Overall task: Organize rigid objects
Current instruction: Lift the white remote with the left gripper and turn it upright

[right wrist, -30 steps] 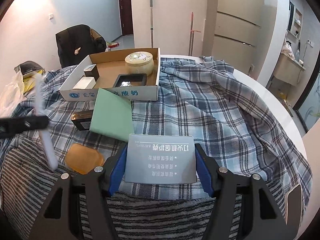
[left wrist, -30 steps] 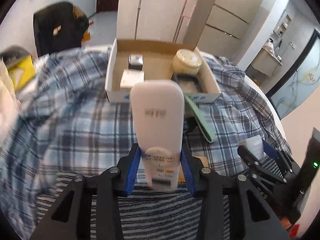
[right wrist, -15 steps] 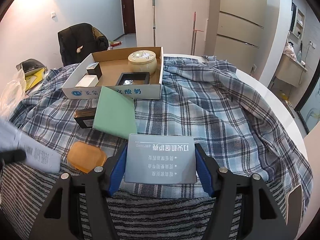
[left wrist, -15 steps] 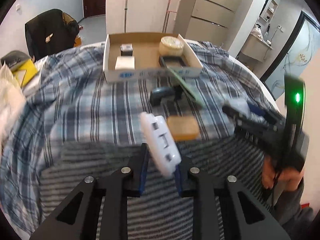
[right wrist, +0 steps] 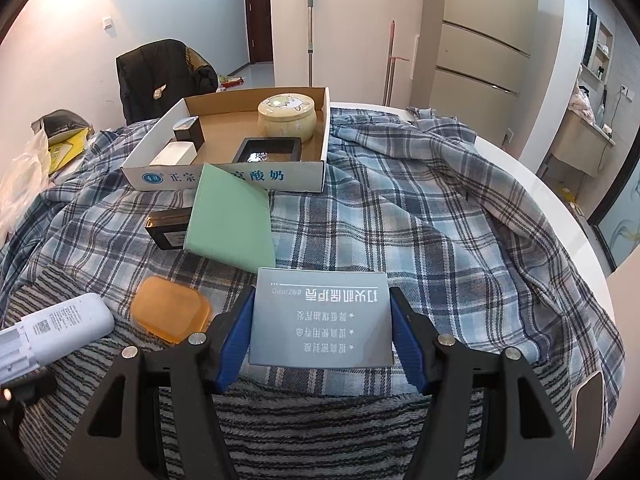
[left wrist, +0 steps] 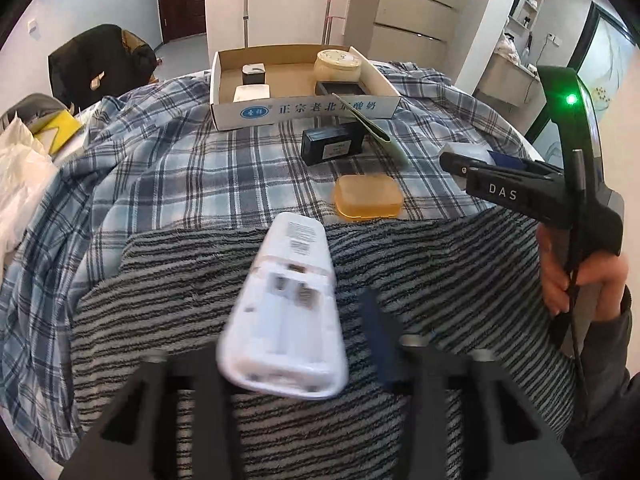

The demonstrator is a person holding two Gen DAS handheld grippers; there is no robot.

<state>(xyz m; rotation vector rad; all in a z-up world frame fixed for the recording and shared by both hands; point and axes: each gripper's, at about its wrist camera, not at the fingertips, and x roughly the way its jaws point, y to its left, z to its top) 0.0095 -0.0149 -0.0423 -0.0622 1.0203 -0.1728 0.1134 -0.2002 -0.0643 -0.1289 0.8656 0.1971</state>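
My left gripper (left wrist: pixel 296 336) is blurred and low over the striped towel; a white remote (left wrist: pixel 286 312), battery bay up, lies between its fingers, and the grip is unclear. The remote also shows in the right wrist view (right wrist: pixel 52 332). My right gripper (right wrist: pixel 320 320) is shut on a grey-blue card box (right wrist: pixel 320 318) with printed text. A cardboard tray (right wrist: pixel 224 178) at the back holds a cream jar (right wrist: pixel 286 118), a black frame (right wrist: pixel 268 150), a small dark box (right wrist: pixel 188 132) and a white block (right wrist: pixel 174 154).
A green booklet (right wrist: pixel 228 220) leans on a black box (right wrist: pixel 166 230) before the tray. An orange soap case (right wrist: pixel 170 310) lies near the striped towel (right wrist: pixel 320 420). Plaid cloth (right wrist: pixel 420 216) covers the round table. A chair with a dark jacket (right wrist: pixel 160 76) stands behind.
The left gripper swung the remote from upright down and turned it battery-side up, then pulled back low over the towel. The right gripper and its card box stayed still.
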